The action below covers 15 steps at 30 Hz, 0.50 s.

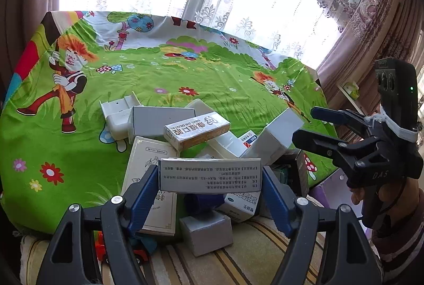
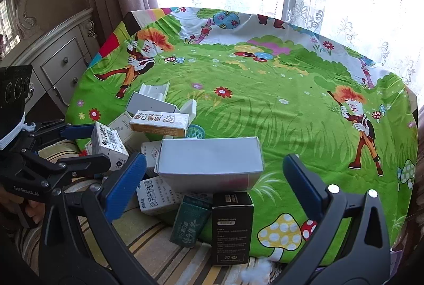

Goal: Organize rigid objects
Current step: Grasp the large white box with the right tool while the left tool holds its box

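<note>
A heap of small cartons lies at the near edge of a green cartoon cloth [image 1: 159, 78]. My left gripper [image 1: 210, 179] is shut on a grey-white carton with printed text [image 1: 210, 173], lifted a little over the heap. In the right wrist view the same gripper [image 2: 84, 146] holds that carton [image 2: 108, 144] by its barcode end. My right gripper [image 2: 214, 179] stands open, its blue pads [image 2: 127, 179] apart from a plain grey box [image 2: 209, 160] lying between and beyond them. In the left wrist view the right gripper [image 1: 307, 123] is beside a white box [image 1: 275, 136], holding nothing.
An orange-and-white dental carton [image 1: 196, 131] tops the heap. A black box [image 2: 232, 226] and a green packet [image 2: 189, 224] lean over the cloth's edge onto a striped cushion [image 2: 148, 242]. A white plastic holder [image 1: 119, 110] sits behind. A dresser [image 2: 53, 65] stands left.
</note>
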Motion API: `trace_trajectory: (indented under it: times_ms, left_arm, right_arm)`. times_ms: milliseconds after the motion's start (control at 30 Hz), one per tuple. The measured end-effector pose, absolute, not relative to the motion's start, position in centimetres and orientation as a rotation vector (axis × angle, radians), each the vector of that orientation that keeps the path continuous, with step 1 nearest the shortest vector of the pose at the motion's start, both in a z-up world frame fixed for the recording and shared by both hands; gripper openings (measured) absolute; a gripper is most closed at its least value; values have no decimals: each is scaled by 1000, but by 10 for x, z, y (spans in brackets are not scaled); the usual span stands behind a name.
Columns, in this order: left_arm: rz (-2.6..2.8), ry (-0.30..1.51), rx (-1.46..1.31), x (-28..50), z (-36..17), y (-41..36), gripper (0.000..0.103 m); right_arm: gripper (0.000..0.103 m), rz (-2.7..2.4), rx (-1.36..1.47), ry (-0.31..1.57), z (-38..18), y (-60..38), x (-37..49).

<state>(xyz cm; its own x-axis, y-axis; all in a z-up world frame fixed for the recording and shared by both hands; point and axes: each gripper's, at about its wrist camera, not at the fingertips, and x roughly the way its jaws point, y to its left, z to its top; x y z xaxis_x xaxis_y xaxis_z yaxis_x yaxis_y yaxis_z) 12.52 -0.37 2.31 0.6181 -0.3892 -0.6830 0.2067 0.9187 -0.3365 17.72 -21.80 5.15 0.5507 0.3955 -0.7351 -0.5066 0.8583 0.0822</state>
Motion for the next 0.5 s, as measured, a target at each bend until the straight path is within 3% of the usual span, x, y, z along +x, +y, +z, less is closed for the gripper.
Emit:
trace_trajectory:
  times_ms: [500]
  left_arm:
    - [-338, 799, -240, 119, 27, -1, 76]
  right_arm:
    - [103, 571, -192, 893, 28, -202, 189]
